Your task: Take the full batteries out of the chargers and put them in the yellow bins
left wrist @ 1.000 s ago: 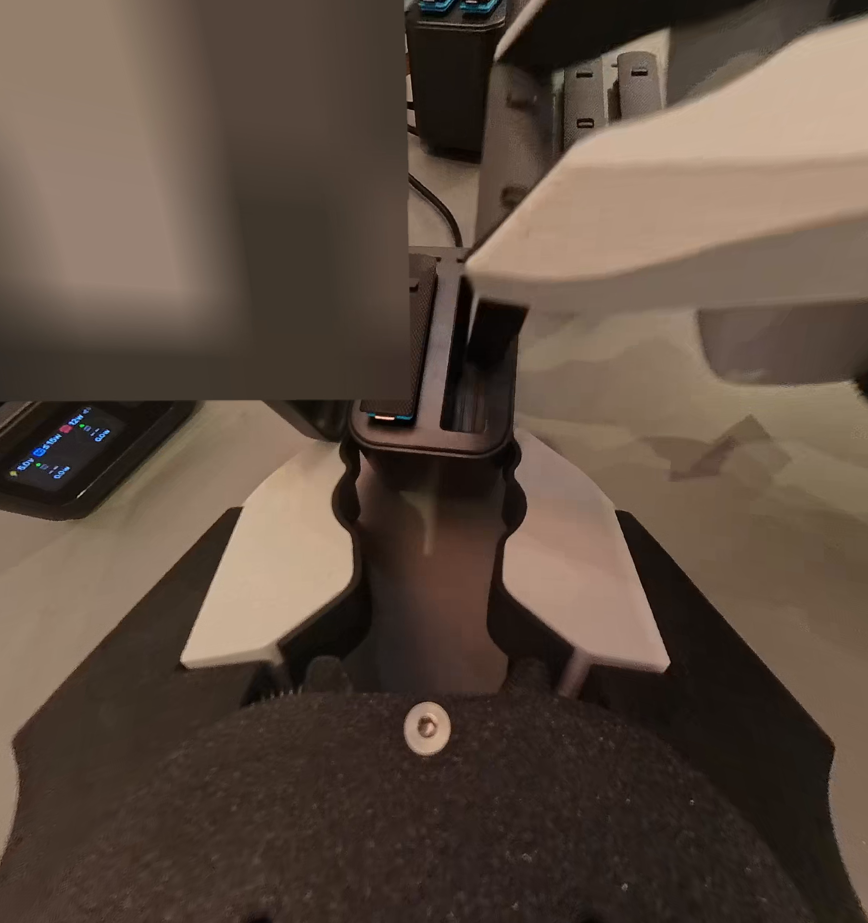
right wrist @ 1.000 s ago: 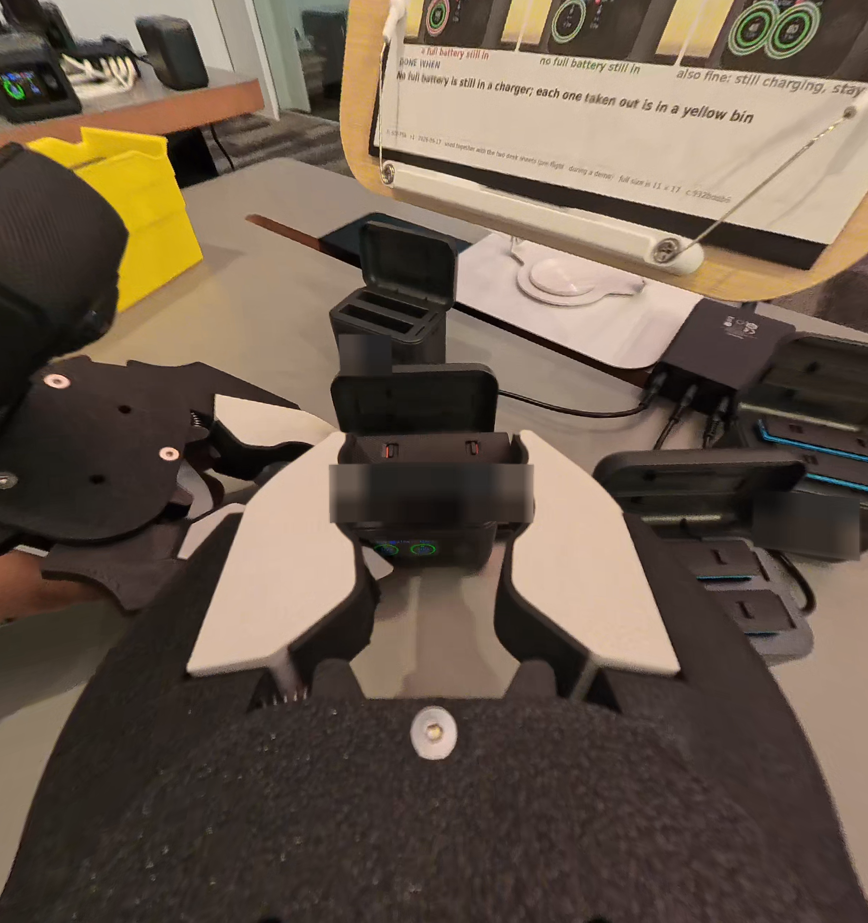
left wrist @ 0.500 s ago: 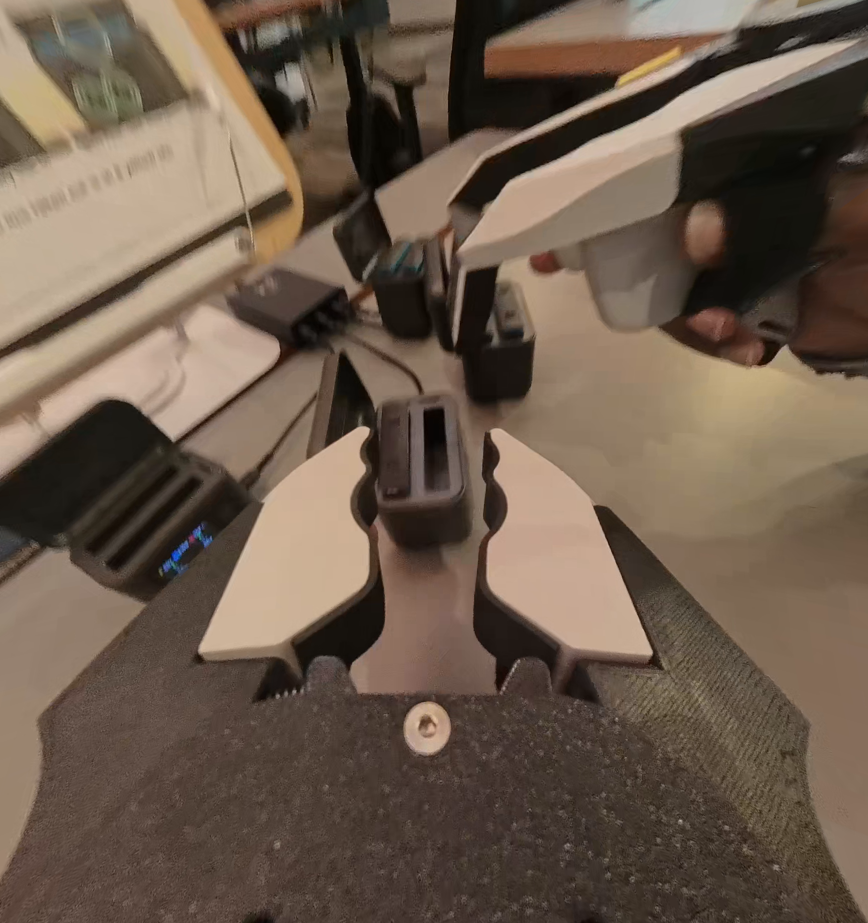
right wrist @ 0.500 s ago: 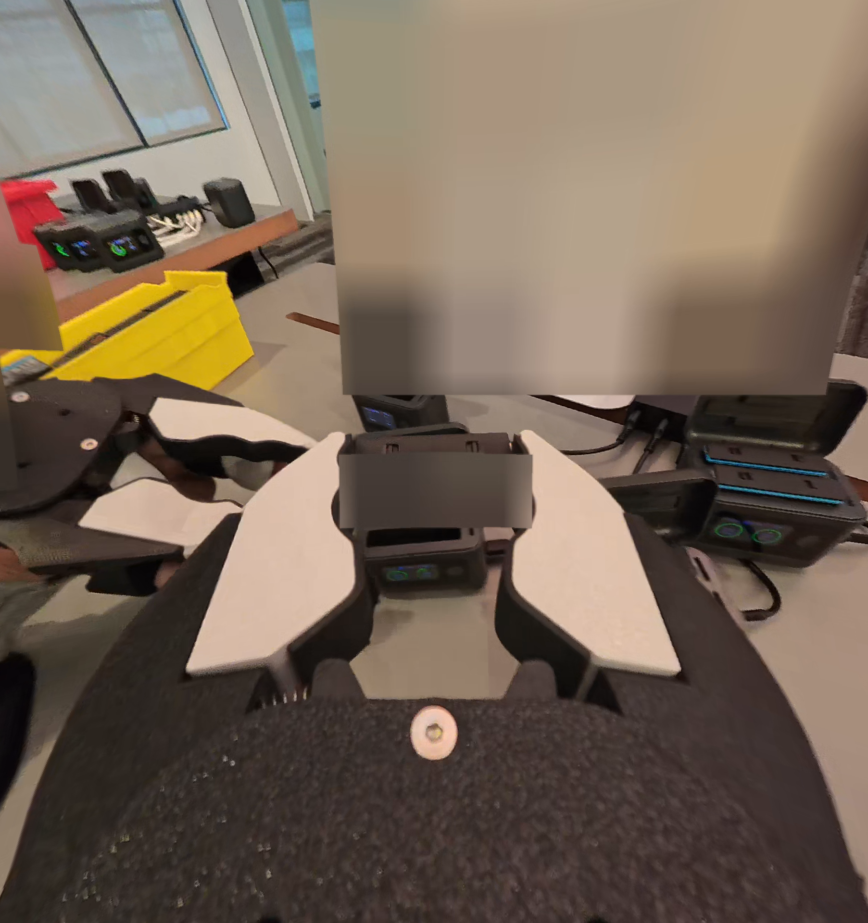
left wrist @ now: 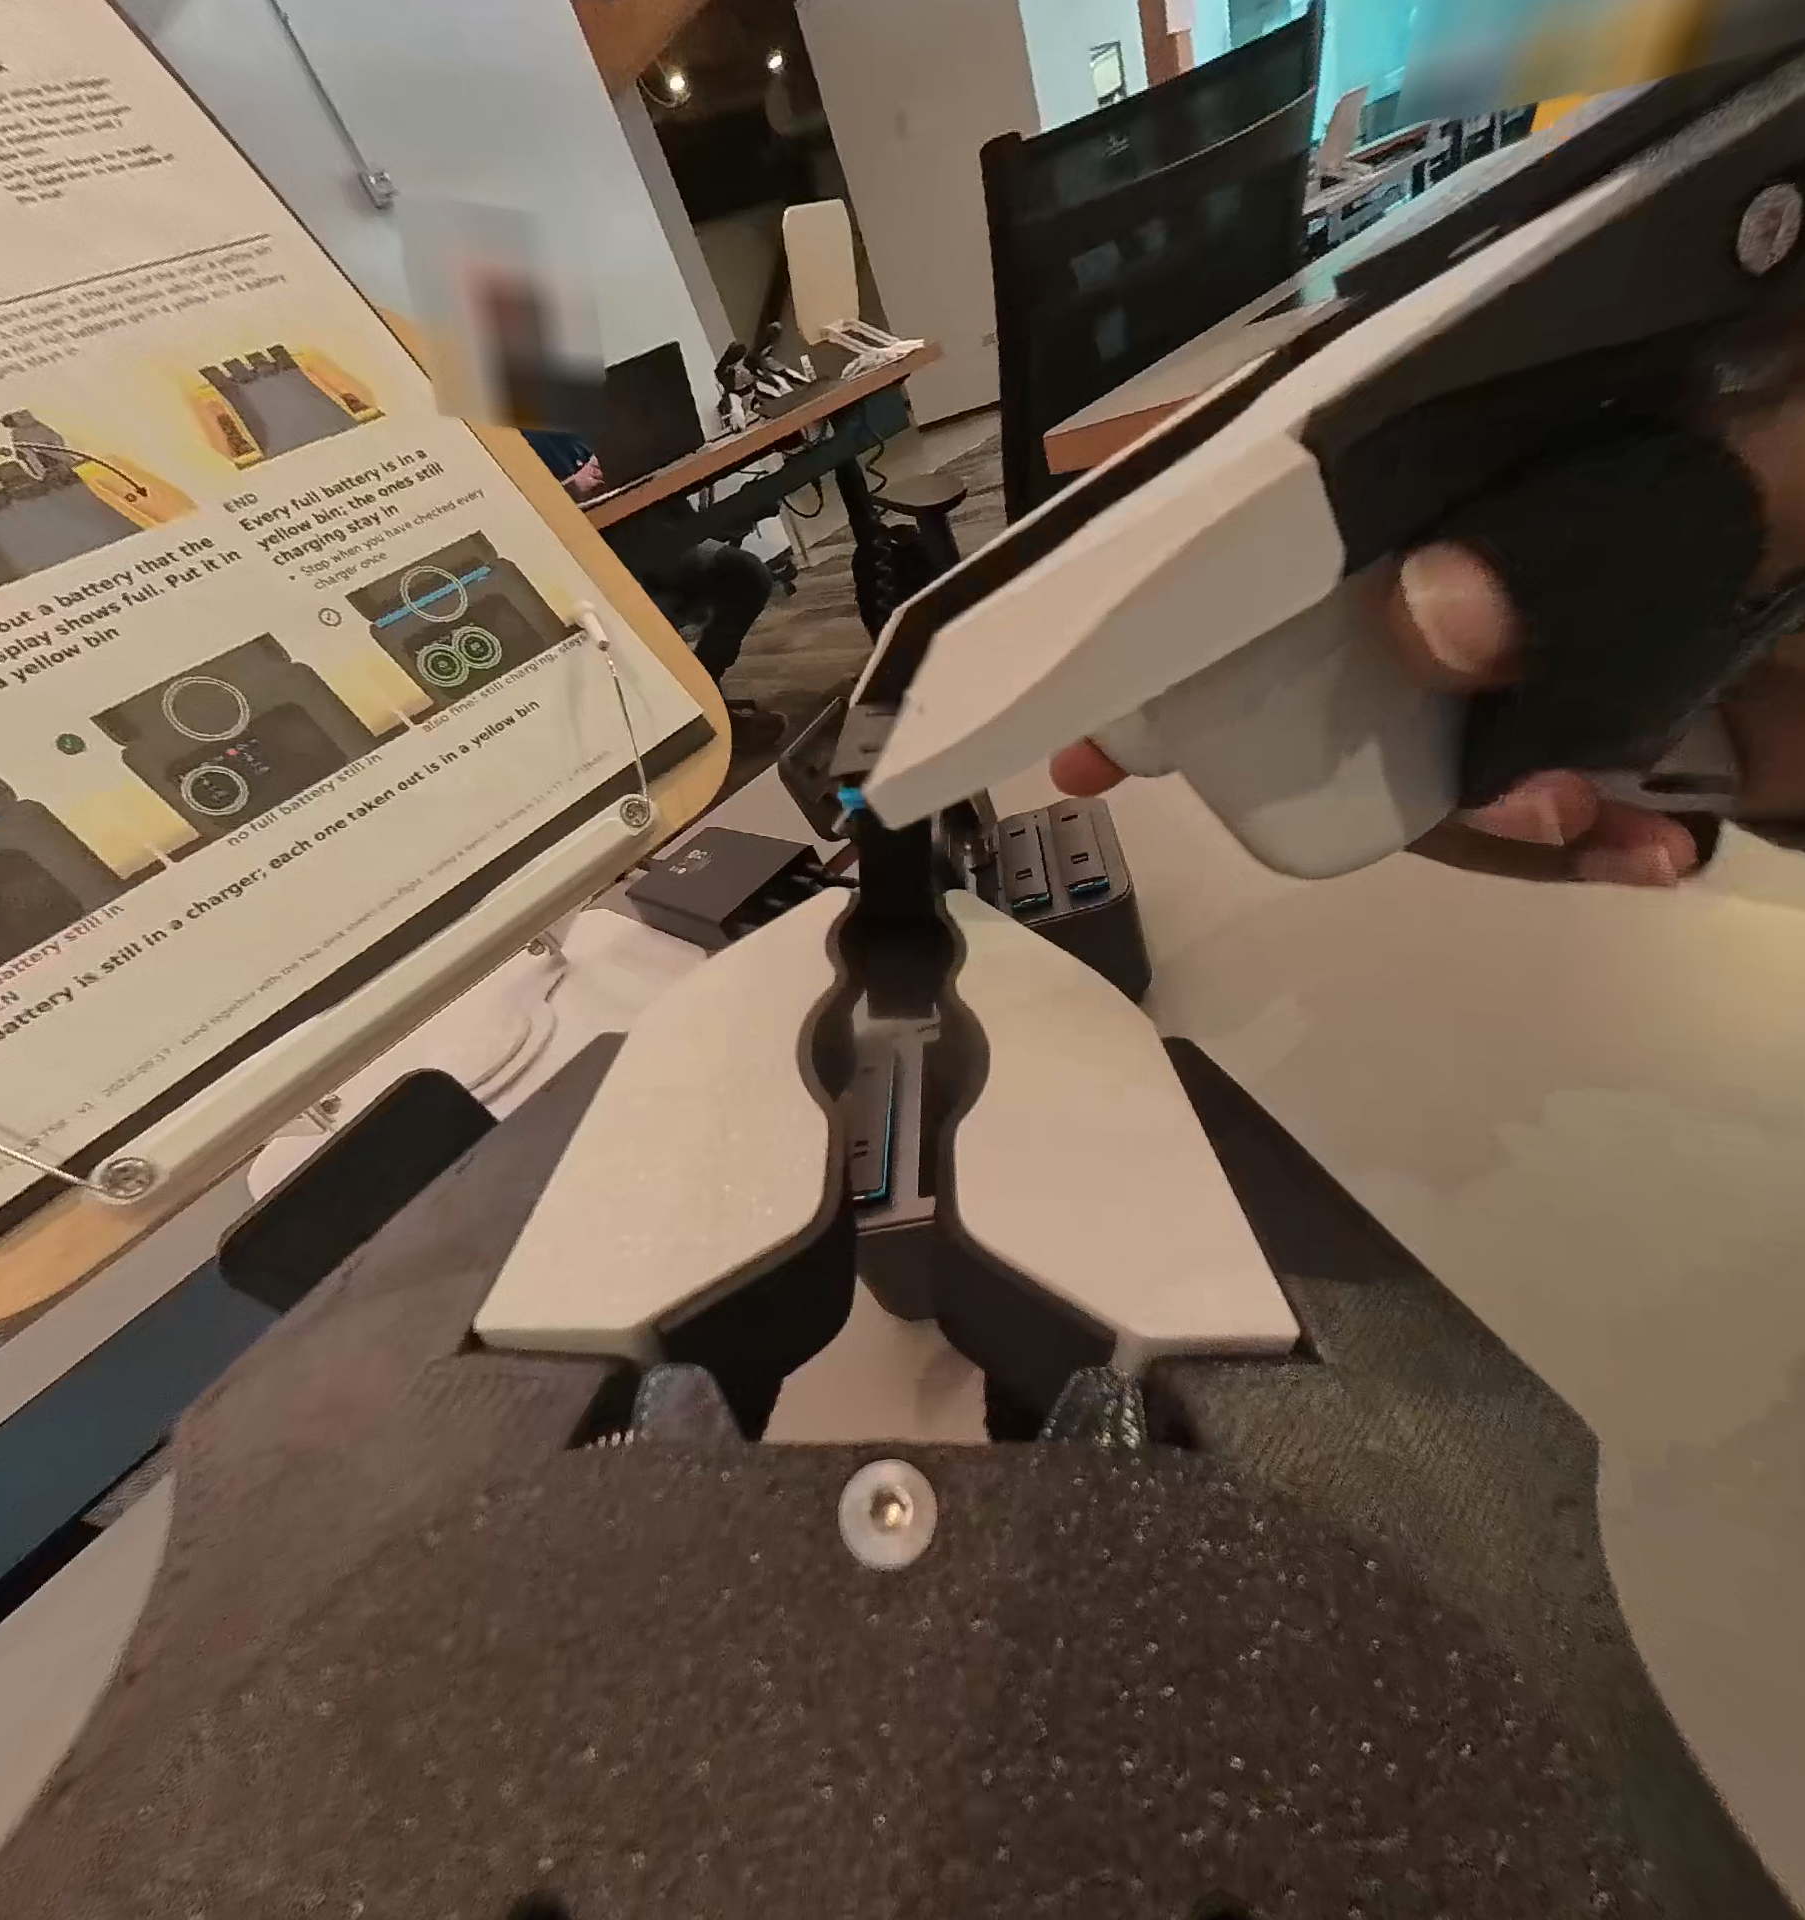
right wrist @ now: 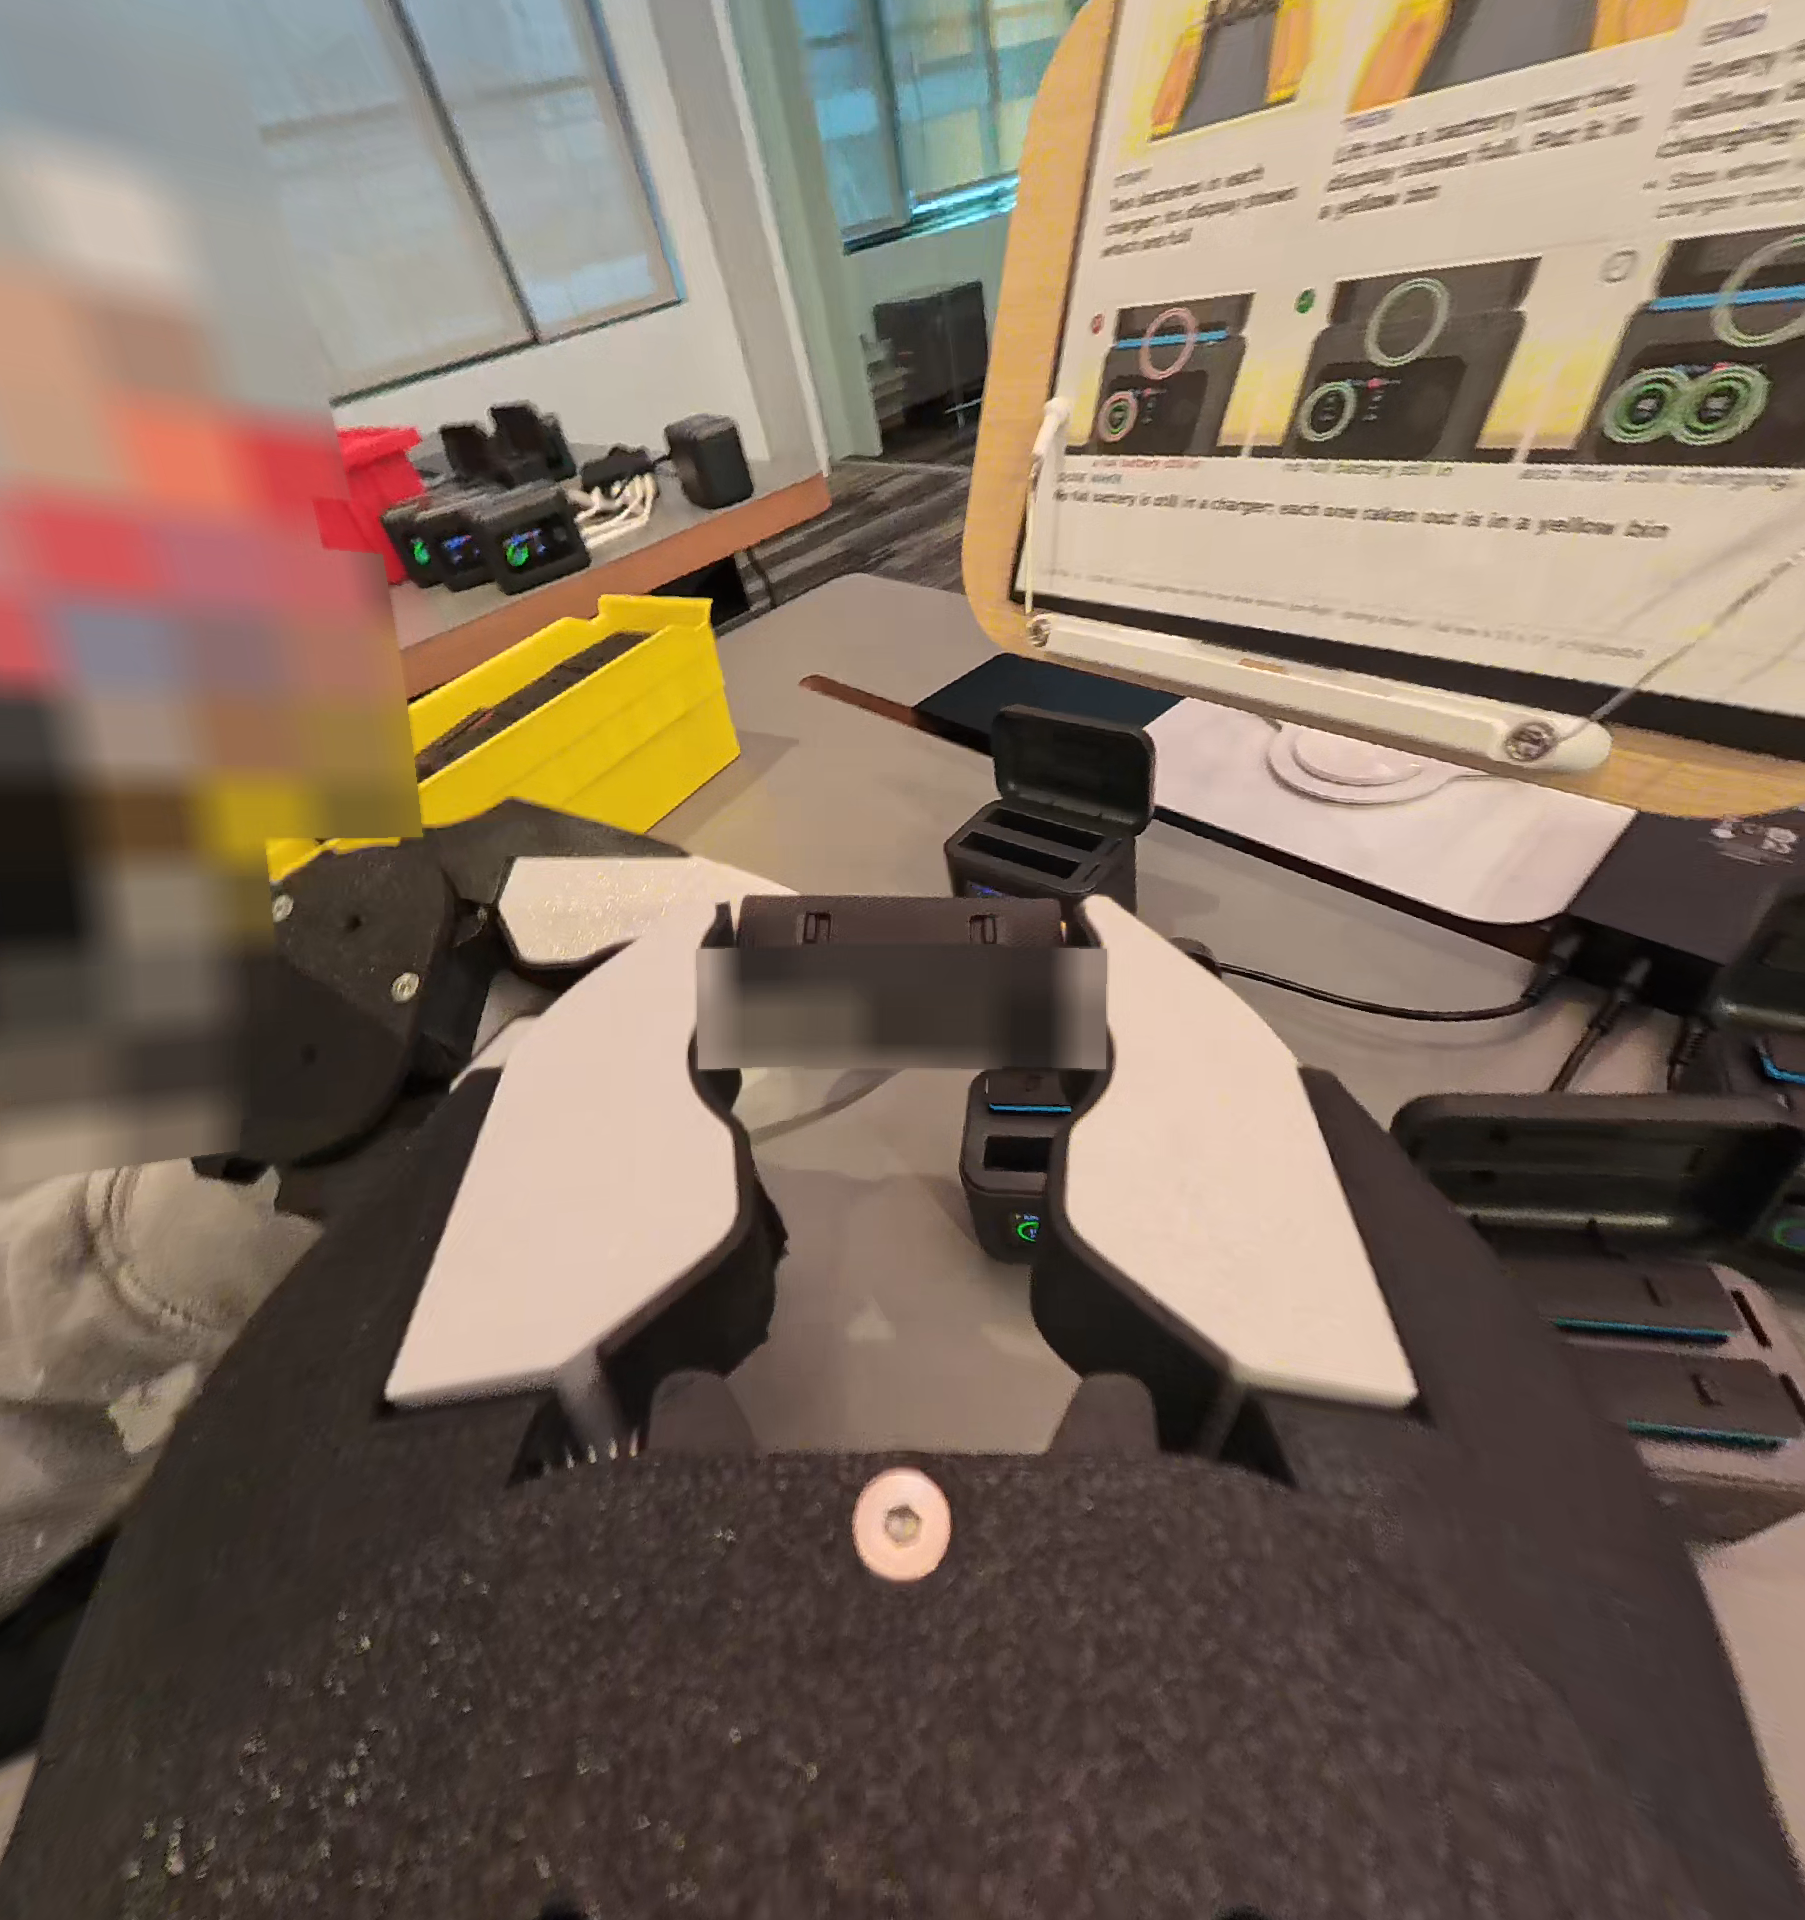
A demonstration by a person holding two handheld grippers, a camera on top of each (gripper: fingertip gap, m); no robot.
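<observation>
**Carrying a lifted battery toward the yellow bin**

Pinched between the tips of the right tongs (right wrist: 900,940), the battery (left wrist: 895,878) hangs clear of the worktop (right wrist: 856,748), above and a little to the near left of the small charger (right wrist: 1012,1174). That charger shows one empty slot on its near side and a blue-edged cell seated in the far one. The grip is on the battery's two short ends, with the long flat face toward the right wrist camera.

The left tongs (left wrist: 900,914) are drawn almost together with nothing between them. They hover off to the left of the charger, not touching it.

The yellow bin (right wrist: 586,717) sits at the far left, well apart from the battery, with dark things already lying inside. Another charger (right wrist: 1043,831) stands farther back with its lid up and both slots empty. More chargers crowd the right edge beside a black power hub (right wrist: 1708,862).

I judge the battery to be a small, rigid, fairly dense block with a smooth, hard casing. It will not give under pressure, but it could slide or pivot if held only at the very tips. The present hold across the ends, near the top, seems sound for a short carry. A lower release into the bin would spare the casing a knock. The step in hand looks like the carry left to the bin.
</observation>
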